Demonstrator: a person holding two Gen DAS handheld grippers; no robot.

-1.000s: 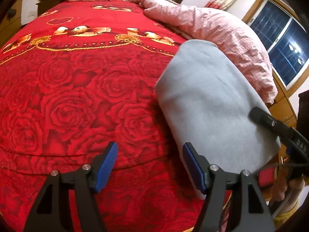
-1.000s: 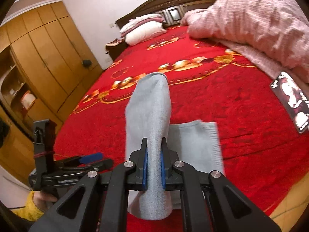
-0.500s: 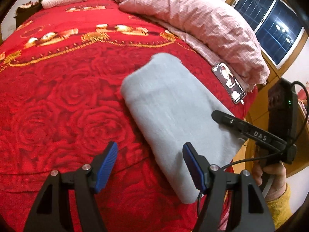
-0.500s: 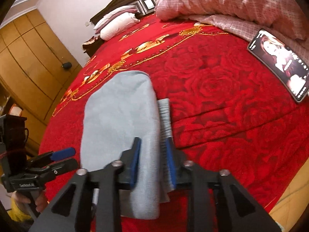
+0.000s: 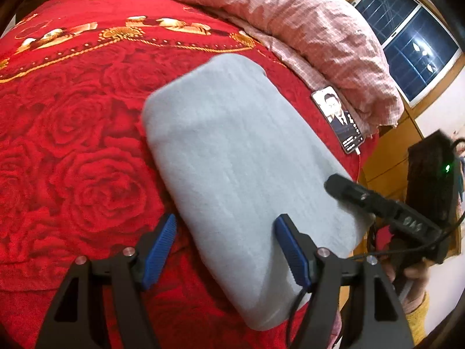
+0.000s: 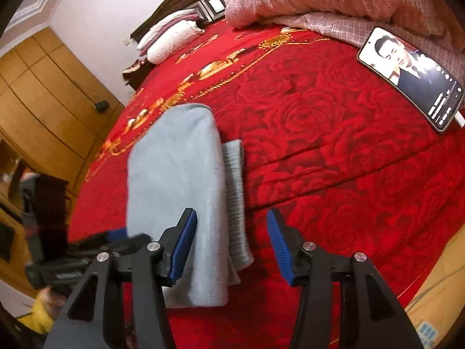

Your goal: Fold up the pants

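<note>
- The left gripper (image 5: 225, 245) is holding its blue-padded jaws spread wide, gripping nothing; the near end of the folded pants (image 5: 241, 157) is lying between and below the two pads
- The right gripper (image 6: 232, 244) is likewise standing with its jaws spread apart and empty; its left pad is hanging over the right part of the pants (image 6: 174, 203), its right pad over bare bedspread
- The pants, light grey, are lying folded into a long thick bundle on the red rose-patterned bedspread (image 5: 72, 160), near the bed's front edge
- In the right wrist view, a ribbed grey band (image 6: 235, 195) of the same garment is sticking out from under the bundle's right side
- A phone (image 6: 409, 78) with a lit screen is resting on the bedspread well apart from the pants, just beside the pink checked quilt (image 5: 305, 29)
- White pillows (image 6: 171, 40) are lying at the far headboard
- A person's hand (image 5: 412, 273) with a yellow sleeve is gripping the right gripper's handle
</note>
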